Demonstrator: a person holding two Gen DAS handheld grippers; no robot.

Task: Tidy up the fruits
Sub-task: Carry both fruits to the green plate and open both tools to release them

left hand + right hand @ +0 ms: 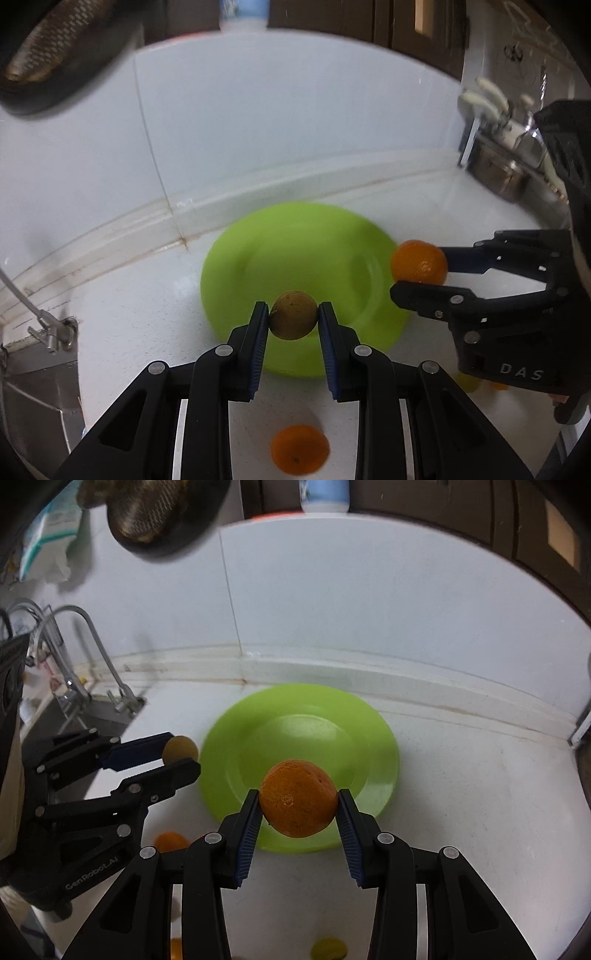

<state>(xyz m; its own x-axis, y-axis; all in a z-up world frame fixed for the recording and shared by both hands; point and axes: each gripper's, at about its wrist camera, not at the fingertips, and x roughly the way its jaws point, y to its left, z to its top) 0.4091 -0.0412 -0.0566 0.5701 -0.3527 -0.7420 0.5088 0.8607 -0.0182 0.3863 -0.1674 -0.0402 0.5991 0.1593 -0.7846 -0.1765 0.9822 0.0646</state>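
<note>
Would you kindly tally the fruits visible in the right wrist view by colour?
Orange: 3, the held orange in the right gripper, plus the near orange and the edge orange on the counter.
Brown: 1, the brown fruit in the left gripper.
Yellow-green: 1, the yellow-green fruit.
Total: 5.

Both fisheye views are evenly and softly lit, with dark vignetting around the rim, heaviest from 10 to 2 o'clock. Straight lines bow outward toward the edges. The green plate (303, 266) (299, 760) smears with motion blur along its rim. Shadows on the white counter (147, 314) (480, 794) are faint.
</note>
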